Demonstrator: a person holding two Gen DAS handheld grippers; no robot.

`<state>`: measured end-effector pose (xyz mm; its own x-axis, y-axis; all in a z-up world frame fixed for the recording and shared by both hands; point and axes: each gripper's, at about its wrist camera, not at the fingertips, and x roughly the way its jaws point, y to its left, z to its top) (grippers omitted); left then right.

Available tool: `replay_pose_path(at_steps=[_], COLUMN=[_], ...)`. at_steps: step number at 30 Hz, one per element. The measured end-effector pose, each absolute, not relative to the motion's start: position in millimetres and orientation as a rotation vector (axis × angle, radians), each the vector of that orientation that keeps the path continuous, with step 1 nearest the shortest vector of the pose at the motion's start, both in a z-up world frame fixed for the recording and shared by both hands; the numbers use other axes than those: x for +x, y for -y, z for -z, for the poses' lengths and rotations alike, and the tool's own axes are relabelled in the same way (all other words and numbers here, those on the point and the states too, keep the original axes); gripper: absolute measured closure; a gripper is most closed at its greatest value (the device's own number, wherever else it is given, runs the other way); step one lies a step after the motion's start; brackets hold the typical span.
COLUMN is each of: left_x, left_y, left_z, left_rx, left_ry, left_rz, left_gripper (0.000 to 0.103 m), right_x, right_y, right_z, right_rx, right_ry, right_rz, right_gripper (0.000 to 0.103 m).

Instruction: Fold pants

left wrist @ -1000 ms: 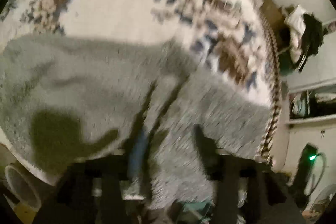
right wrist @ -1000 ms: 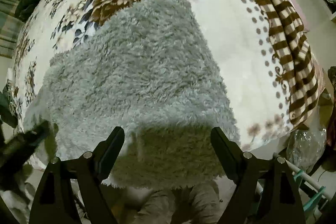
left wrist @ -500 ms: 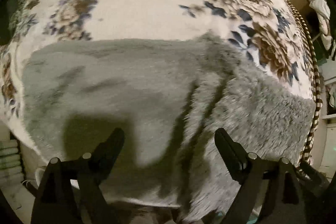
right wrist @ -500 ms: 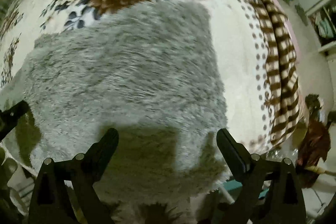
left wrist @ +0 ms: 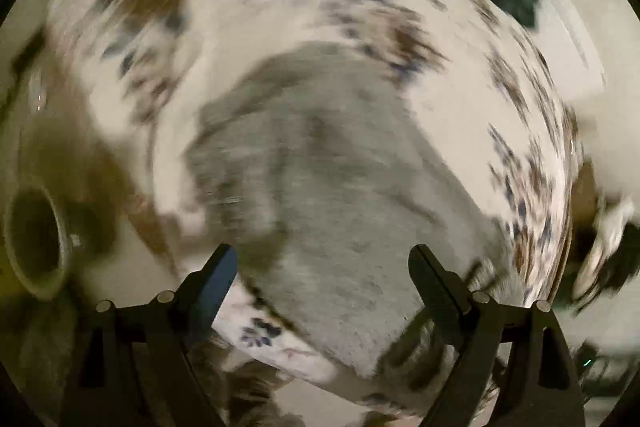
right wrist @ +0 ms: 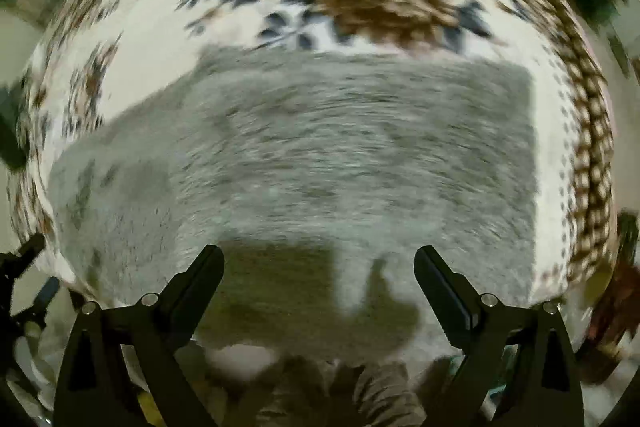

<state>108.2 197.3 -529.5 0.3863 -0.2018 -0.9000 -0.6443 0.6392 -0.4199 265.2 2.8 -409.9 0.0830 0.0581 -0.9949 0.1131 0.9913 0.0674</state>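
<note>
The grey fleece pants (right wrist: 320, 155) lie flat on a floral blanket (right wrist: 360, 3) spread over a bed, close to its near edge. Both views are smeared by motion. The right tongs (right wrist: 319, 267) are spread wide with nothing between the fingers, held above the near part of the pants and casting a shadow on the fabric. The left tongs (left wrist: 322, 267) are likewise released and bare, above the pants (left wrist: 340, 187), with the blanket (left wrist: 260, 7) beyond
</note>
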Motion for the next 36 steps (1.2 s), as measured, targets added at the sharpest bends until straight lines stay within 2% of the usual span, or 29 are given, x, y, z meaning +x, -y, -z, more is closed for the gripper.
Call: replay_pose_path(at_steps=[3, 7, 9, 10, 11, 12, 18, 25, 29, 31, 32, 33, 34, 36], left_x=[98, 103, 105, 108, 108, 109, 119, 115, 101, 97, 94, 92, 91, 93], left_y=[-222, -237, -243, -246, -250, -254, -247, -274, -275, -269, -267, -267, -267, -269], left_z=[556, 579, 587, 590, 591, 590, 535, 597, 595, 593, 595, 598, 604, 612], left_rx=[-1.045, -1.102, -1.121, -1.134, -1.132, -1.13, -0.956, -1.103, -1.147, -1.123, -1.119, -1.121, -1.137, -1.172], left_ry=[-1.108, -1.059, -1.047, -1.033, -1.022, -1.004, -0.803, -0.939, -0.926, -0.938, -0.947, -0.967, -0.977, -0.961], left_rz=[-0.346, -0.344, -0.336, -0.342, -0.351, -0.348, -0.217, -0.262, -0.22, -0.217, -0.225, -0.257, -0.279, -0.293], left_gripper=[0.016, 0.019, 0.03, 0.032, 0.051, 0.101, 0.099, 0.093, 0.081, 0.073, 0.06, 0.031, 0.022, 0.021], right_x=[274, 286, 291, 293, 294, 295, 293, 279, 274, 270, 266, 265, 263, 261], right_y=[-20, -31, -35, -37, -38, -40, -59, -77, -78, -75, -71, -70, -69, -64], right_z=[422, 434, 438, 439, 440, 440, 447, 457, 459, 465, 468, 470, 472, 473], right_rx=[0.104, 0.082, 0.075, 0.07, 0.065, 0.058, 0.05, 0.096, 0.137, 0.139, 0.141, 0.147, 0.154, 0.168], right_ry=[-1.518, -1.55, -1.562, -1.568, -1.571, -1.576, -1.602, -1.635, -1.642, -1.645, -1.645, -1.646, -1.647, -1.65], right_rz=[0.018, 0.025, 0.03, 0.034, 0.035, 0.036, 0.013, -0.004, -0.037, -0.036, -0.03, -0.025, -0.021, -0.014], right_gripper=[0.005, 0.005, 0.005, 0.005, 0.005, 0.005, 0.005, 0.005, 0.005, 0.005, 0.005, 0.005, 0.005, 0.005])
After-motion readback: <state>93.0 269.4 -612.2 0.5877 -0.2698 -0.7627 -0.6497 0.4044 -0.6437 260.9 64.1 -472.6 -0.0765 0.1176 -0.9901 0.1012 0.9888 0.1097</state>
